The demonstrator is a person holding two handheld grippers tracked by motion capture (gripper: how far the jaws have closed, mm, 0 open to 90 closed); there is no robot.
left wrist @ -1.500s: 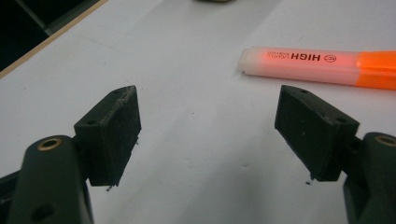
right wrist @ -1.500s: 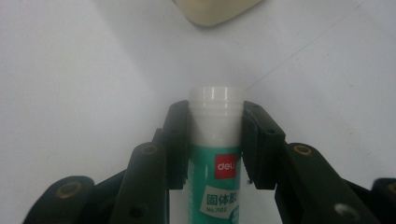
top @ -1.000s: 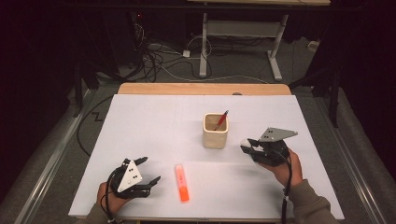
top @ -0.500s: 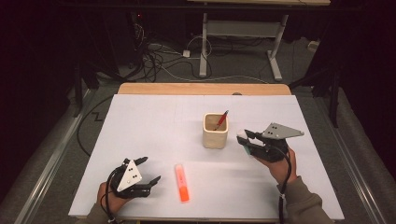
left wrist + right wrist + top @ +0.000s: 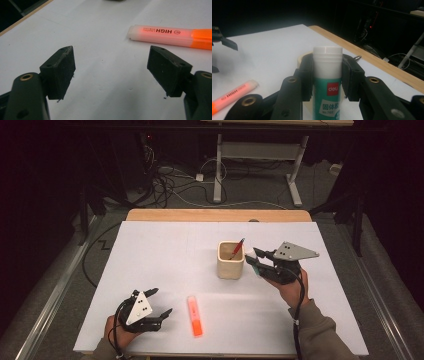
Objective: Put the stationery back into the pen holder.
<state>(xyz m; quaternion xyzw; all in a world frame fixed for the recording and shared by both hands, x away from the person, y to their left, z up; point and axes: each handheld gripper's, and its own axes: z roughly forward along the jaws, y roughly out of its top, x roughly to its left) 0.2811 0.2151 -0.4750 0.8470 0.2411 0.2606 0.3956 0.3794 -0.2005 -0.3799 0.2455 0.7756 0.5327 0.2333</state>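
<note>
Beside the cup, right claw [image 5: 327, 75]: clamped on glue stick [image 5: 327, 75], cap end forward, held above the surface [image 5: 165, 250].
Cup [image 5: 230, 261]: upright, red pen [image 5: 237, 248] leaning inside, taking part of the mouth.
Step, as judged: lower glue stick upright into the cup; aim for the free side, away from the pen; release only once seated.
Left claw [image 5: 111, 72]: open, empty, resting low; orange highlighter [image 5: 170, 36] lying just beyond.

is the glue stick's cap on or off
On. The white cap sits on top of the glue stick, which the right claw clamps from both sides beside the cup.
</note>
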